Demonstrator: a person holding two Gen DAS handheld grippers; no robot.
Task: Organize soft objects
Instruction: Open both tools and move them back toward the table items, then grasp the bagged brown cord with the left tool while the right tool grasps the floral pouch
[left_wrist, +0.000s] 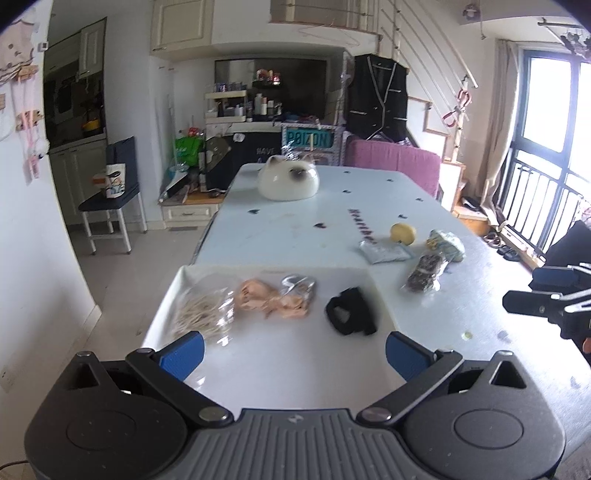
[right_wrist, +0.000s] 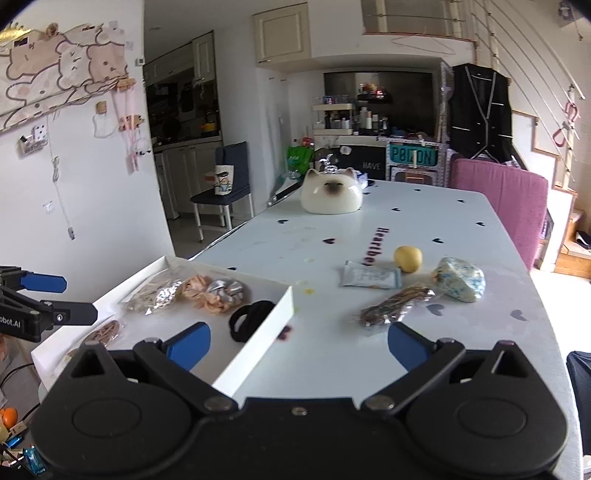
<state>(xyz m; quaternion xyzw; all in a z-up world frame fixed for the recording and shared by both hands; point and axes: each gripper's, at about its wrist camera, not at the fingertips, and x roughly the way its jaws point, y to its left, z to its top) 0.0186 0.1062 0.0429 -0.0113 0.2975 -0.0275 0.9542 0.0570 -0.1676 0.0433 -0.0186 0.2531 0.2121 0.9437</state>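
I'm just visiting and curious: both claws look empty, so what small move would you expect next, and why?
Probably the right claw reaches forward to the dark bagged bundle, the nearest soft item outside the white tray. Both claws stand open and empty. The tray already holds the black hair ties and scrunchies, while that bundle, the flat packet and the blue-patterned pouch lie on the bare table.

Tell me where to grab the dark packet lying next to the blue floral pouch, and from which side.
Probably across its narrow middle, coming down from above. The dark packet lies flat and elongated on the table, slanting toward the floral pouch, whose end it nearly meets. The right hand-held gripper is nearest and open; turn its jaws to span the short width, clear of the pouch.
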